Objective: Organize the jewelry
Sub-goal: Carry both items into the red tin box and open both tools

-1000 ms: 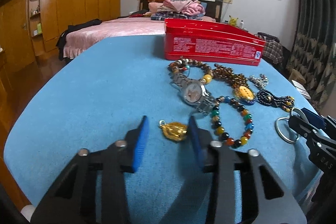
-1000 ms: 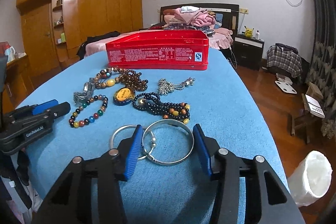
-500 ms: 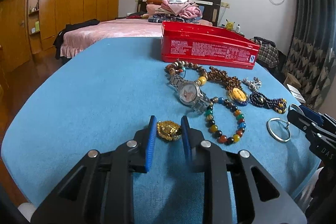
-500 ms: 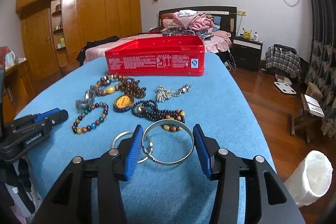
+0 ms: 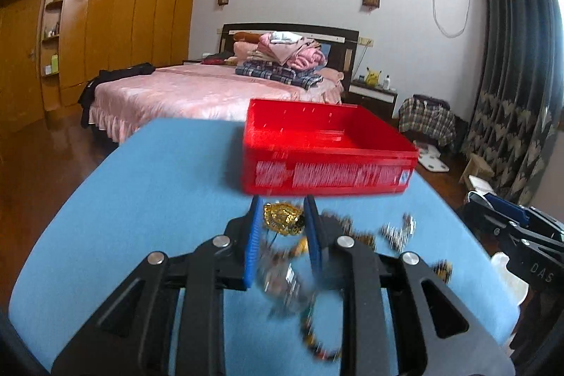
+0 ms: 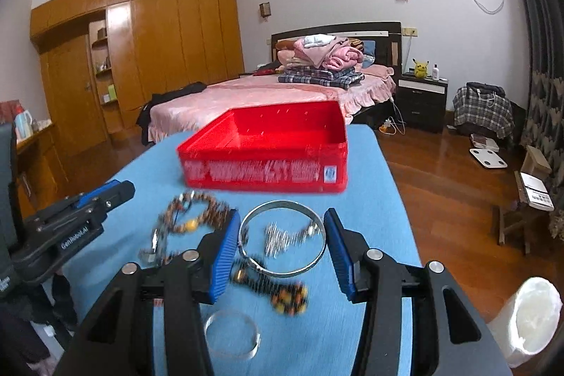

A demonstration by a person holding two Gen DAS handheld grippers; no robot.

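Now both grippers hold jewelry up off the blue tablecloth, short of the red box.

Gold pendant clamped between blue pads of left gripper; silver bangle pinched across its width in right gripper. Second silver bangle lies flat below it. Rest of jewelry, beaded bracelets, silver chain, dark bead strand, scattered on cloth, blurred. Red box open, sits at far end of table. Beyond: pink bed with piled clothes, wooden wardrobe left, dark curtain right, wood floor, white wall.
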